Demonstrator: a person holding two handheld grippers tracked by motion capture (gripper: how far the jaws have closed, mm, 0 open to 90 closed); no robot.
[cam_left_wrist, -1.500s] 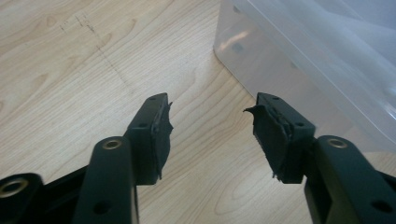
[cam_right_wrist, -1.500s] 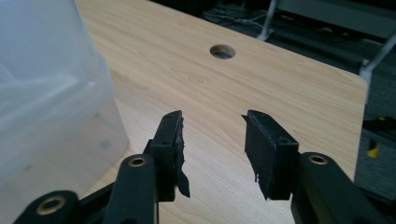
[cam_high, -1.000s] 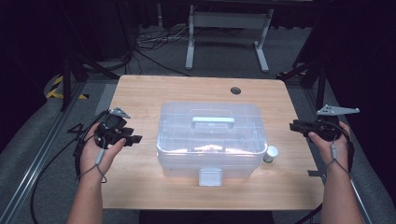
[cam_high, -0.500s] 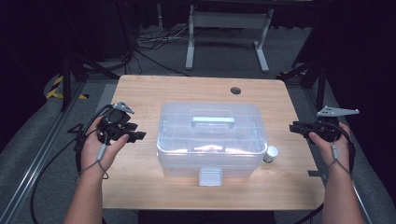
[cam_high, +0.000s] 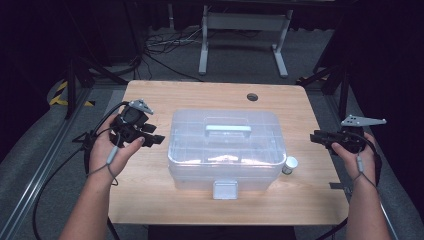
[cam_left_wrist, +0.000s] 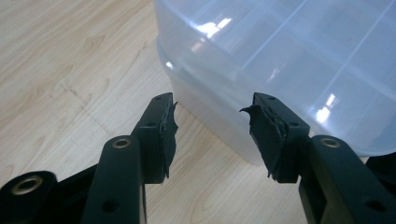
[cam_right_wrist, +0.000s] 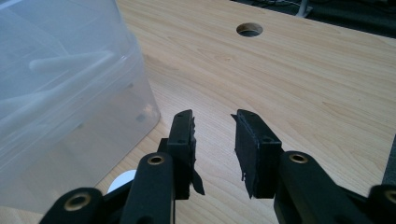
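Fingers of left gripper released, empty, now higher and closer to clear box; right gripper likewise released.

A clear frosted box with a pale handle sits on a light wood-grain table.

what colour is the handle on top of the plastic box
Pale mint green, set on the clear lid of the plastic box; the handle shows best in the high view.

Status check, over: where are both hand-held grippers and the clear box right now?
Left hand-held gripper open, empty, left of clear box. Right hand-held gripper open, empty, off its right side. Box shut, latch down. Small white-capped jar by its right corner.
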